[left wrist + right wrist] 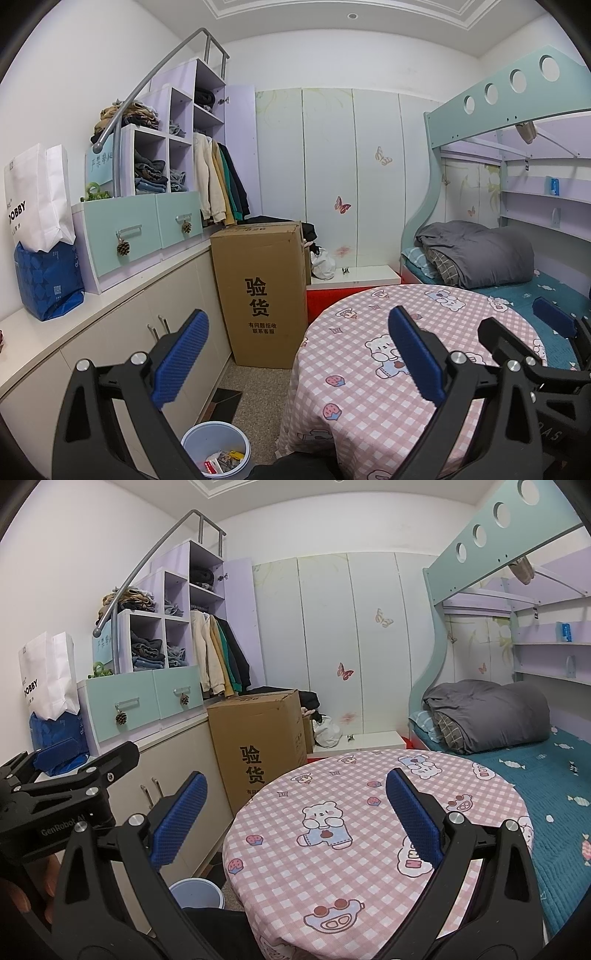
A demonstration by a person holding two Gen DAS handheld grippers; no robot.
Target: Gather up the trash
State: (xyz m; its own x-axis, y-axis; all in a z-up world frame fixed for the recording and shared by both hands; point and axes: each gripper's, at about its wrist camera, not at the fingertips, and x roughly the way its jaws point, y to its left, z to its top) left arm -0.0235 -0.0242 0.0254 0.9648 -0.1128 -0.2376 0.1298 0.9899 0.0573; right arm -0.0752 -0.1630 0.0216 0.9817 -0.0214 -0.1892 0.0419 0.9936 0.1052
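Both held wide and empty above the round counter (332,812): left hand-held gripper (295,354), right hand-held gripper (295,819). Judged as the start or the end: no trash on the cloth, some already in the bin (216,450). Next, searching for more. Readable: "验货" on box (258,288), "OBBY" on bag (33,199).

My way to the bin (216,448) runs down a narrow floor gap between the round table's (369,369) left edge and the cabinets (122,347). The cardboard box (264,291) blocks that gap's far end.
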